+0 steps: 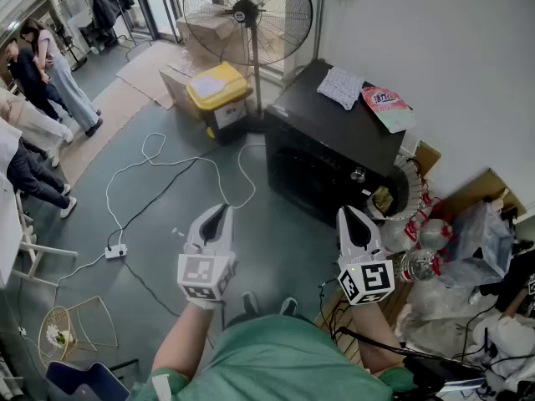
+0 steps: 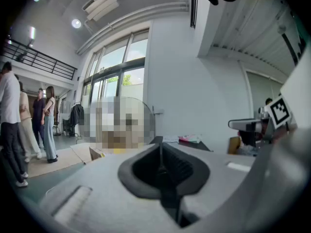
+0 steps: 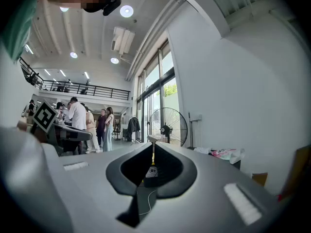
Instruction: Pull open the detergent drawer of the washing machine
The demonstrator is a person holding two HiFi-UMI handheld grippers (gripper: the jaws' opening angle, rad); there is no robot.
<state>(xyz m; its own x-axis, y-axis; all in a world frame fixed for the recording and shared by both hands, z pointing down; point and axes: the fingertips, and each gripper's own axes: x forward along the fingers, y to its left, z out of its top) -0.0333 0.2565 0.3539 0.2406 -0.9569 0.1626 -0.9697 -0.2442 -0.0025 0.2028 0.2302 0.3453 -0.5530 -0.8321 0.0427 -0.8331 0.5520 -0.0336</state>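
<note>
The black washing machine stands on the floor against the white wall, ahead of me and slightly right. A round knob shows on its front near the right corner; I cannot make out the detergent drawer. My left gripper is held out in the air, well short of the machine and to its left, shut and holding nothing. My right gripper hovers just in front of the machine's right corner, also shut and holding nothing. In the left gripper view and the right gripper view the jaws meet with nothing between them.
A white cloth and a pink packet lie on the machine's top. A pedestal fan and a yellow-lidded bin stand behind it. Bags and bottles crowd the right. A white cable and power strip cross the floor; people stand far left.
</note>
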